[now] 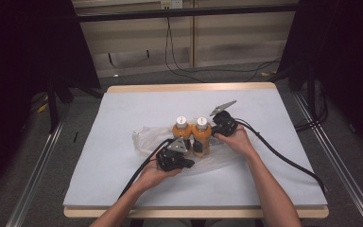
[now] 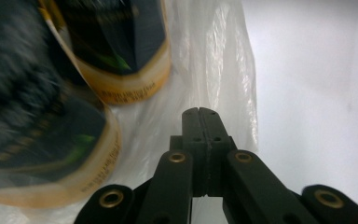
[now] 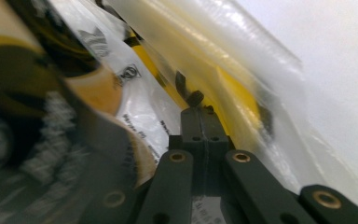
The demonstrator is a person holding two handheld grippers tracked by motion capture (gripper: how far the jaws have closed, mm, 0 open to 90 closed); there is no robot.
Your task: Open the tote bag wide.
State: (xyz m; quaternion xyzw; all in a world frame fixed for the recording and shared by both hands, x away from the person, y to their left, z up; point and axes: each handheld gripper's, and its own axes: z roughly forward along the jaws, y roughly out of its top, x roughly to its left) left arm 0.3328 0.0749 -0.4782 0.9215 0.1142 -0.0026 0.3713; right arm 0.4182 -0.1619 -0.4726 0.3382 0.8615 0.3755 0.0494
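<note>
Nearest the person, the left hand-held gripper (image 1: 183, 152) sits low on the desk (image 1: 123, 179), its jaws pressed fully together on a fold of the clear plastic bag (image 1: 144, 137). In the left gripper view the film (image 2: 223, 70) runs out ahead of and under the closed tips, so the grip appears to be on the bag's near edge, though the pinched sliver itself is too thin to make out for certain. Just to the left of those jaws stand the two orange bottles (image 2: 121, 51), dark-labelled, close enough to blur.

A little farther off, the right hand-held gripper (image 1: 217, 130) comes in at the far side of the bottles (image 1: 191, 135). Its jaws are likewise drawn tight, and in the right gripper view crumpled plastic (image 3: 242, 56) lies against the tips with a yellow label (image 3: 233, 88) showing through it; it looks clamped on the bag's other edge.

The bottles stand upright, side by side and touching, between the two hand-held grippers, resting on the bag at the desk's middle.

Judging from this, the step in hand is working the bag around the pair of bottles, each side of the mouth held. The next move likely calls for lifting both edges evenly, without tipping either bottle.
</note>
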